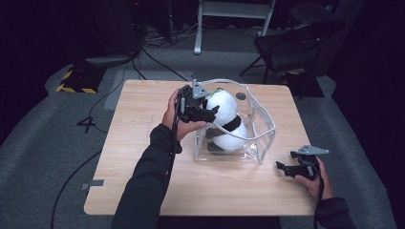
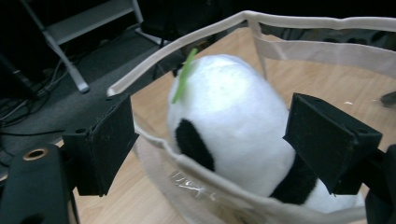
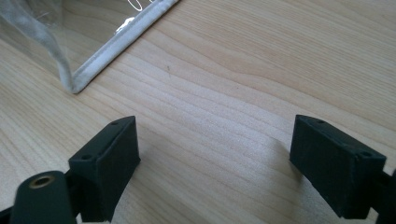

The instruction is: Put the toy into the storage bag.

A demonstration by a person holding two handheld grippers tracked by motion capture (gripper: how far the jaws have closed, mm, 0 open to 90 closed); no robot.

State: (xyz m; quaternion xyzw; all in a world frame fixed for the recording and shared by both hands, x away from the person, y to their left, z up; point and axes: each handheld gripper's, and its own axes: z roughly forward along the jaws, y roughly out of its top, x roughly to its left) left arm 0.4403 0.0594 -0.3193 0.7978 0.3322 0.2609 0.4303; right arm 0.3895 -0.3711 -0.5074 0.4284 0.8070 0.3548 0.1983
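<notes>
A white and black panda plush (image 1: 224, 121) sits inside a clear plastic bag (image 1: 260, 121) with white trim, standing open on the wooden table (image 1: 143, 181). My left gripper (image 1: 210, 113) hovers at the bag's left rim, open, with its jaws spread on either side of the plush (image 2: 233, 121) and the bag's rim (image 2: 196, 168) just below them. A green tag (image 2: 184, 77) sticks up from the plush. My right gripper (image 1: 282, 167) rests low over the table at the front right, open, jaws wide with bare wood between them. A corner of the bag (image 3: 84, 77) lies ahead of it.
A black folding chair (image 1: 291, 47) and a white frame (image 1: 229, 19) stand on the grey floor behind the table. Cables (image 1: 119, 81) run across the floor at the left. A small dark disc (image 1: 241, 96) lies on the table behind the bag.
</notes>
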